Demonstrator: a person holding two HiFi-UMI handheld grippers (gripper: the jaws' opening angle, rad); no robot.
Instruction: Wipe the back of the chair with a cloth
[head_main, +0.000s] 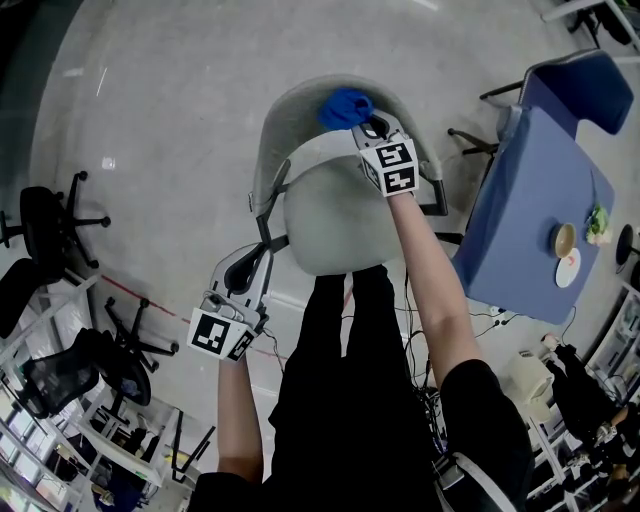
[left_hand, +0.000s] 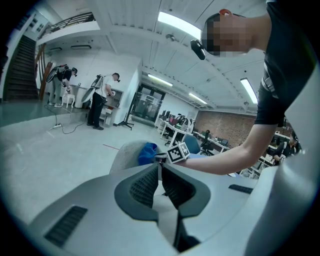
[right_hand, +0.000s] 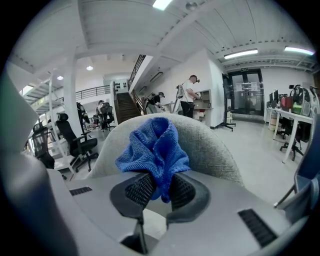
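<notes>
My right gripper (head_main: 368, 128) is clamped on the blue cloth (head_main: 343, 107). In the right gripper view the jaws stand narrowly apart with a fold of the cloth (right_hand: 152, 147) pinched between the ribbed pads (right_hand: 141, 189), and the rest bunches up above them. The bunch sits against the grey fabric back (right_hand: 210, 145) of the chair (head_main: 335, 220). From the head view it lies at the top rim of the back (head_main: 290, 115), on the far side of the seat and a little right of the rim's middle. My right arm reaches over the seat to get there. My left gripper (head_main: 262, 256) hangs low at the near left corner of the chair, beside the dark frame under the seat edge. In the left gripper view its jaws are pressed together with nothing between them (left_hand: 160, 182). Past them I can see the chair back (left_hand: 125, 152), the cloth (left_hand: 147, 153) and the marker cube of the right gripper (left_hand: 180, 151). A blue table (head_main: 520, 200) stands to the right of the chair with a bowl (head_main: 565, 240) on it. Black office chairs (head_main: 50, 225) stand well apart on the left of the pale floor (head_main: 160, 90).
</notes>
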